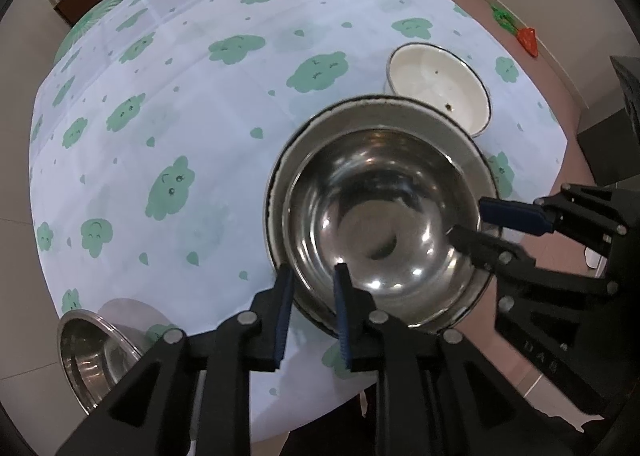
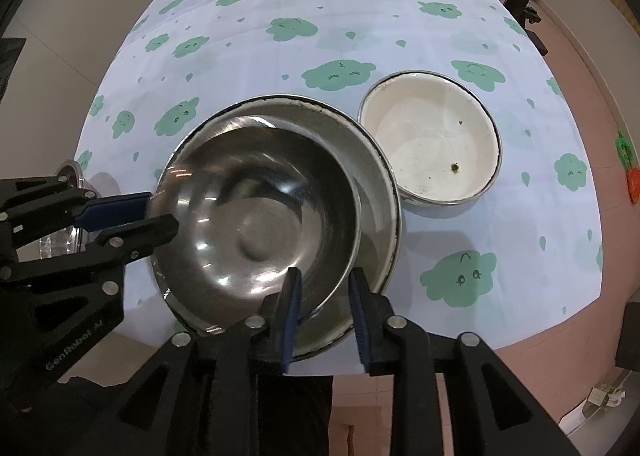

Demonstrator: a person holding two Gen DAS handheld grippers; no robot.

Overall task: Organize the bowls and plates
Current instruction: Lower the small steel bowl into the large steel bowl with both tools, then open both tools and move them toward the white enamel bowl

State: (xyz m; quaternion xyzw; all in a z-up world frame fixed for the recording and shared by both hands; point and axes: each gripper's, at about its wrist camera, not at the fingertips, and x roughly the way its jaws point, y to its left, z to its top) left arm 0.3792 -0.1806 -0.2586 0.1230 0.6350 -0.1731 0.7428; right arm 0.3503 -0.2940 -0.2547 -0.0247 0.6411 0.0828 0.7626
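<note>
Straddling the steel bowl's (image 1: 380, 215) rim: my left gripper (image 1: 312, 276) and right gripper (image 2: 324, 280), jaws slightly apart, pads off it; bowl nested in larger bowl (image 2: 376, 183).

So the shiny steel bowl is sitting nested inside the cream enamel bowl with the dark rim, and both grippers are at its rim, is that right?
Not quite. The shiny steel bowl sits nested in a larger metal bowl; the cream enamel bowl with the dark rim stands empty beside them, as the right wrist view shows. Both the left gripper and right gripper are at its rim.
</note>
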